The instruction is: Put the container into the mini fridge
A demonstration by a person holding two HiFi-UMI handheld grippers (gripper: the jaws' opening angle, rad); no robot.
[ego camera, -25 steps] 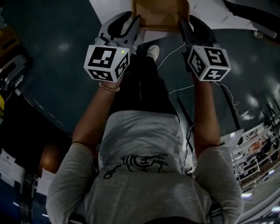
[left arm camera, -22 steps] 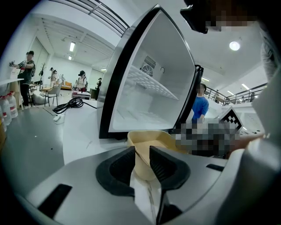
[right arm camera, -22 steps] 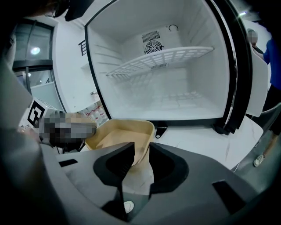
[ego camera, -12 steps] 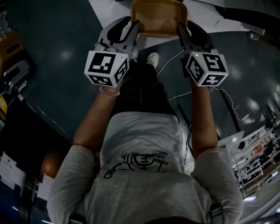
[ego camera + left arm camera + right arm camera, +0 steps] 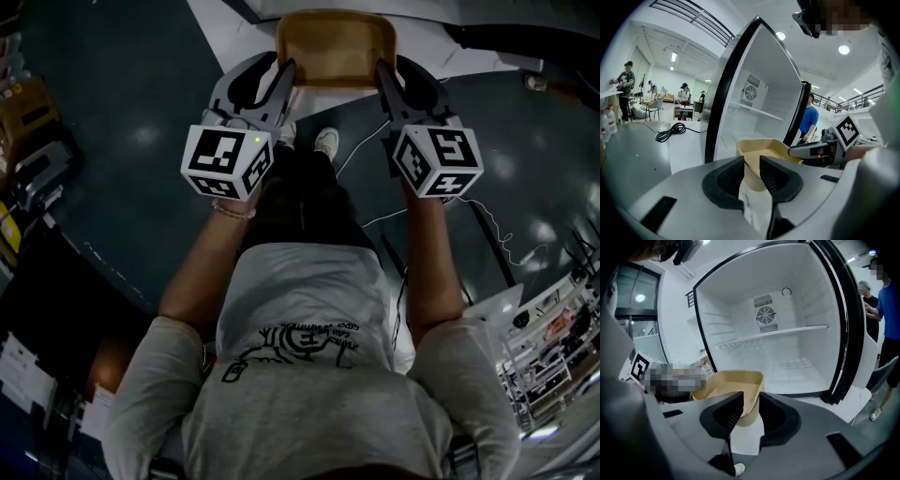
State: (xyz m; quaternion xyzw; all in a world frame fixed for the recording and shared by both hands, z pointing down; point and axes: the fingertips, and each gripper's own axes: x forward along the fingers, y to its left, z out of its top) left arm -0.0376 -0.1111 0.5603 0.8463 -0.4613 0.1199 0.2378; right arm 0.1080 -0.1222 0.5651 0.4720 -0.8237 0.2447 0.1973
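- Left tool (image 5: 751,163) clamped on the left wall of the tan container (image 5: 336,47).
- Right tool (image 5: 749,401) clamped on its right wall.
- Container in mid-air between both tools, in front of the open mini fridge (image 5: 801,315), not inside.

You've raised both hands: the left gripper (image 5: 286,73) and right gripper (image 5: 382,73) sit closer under the camera, and the container (image 5: 336,47), cut off at the top edge a second ago, now shows whole.
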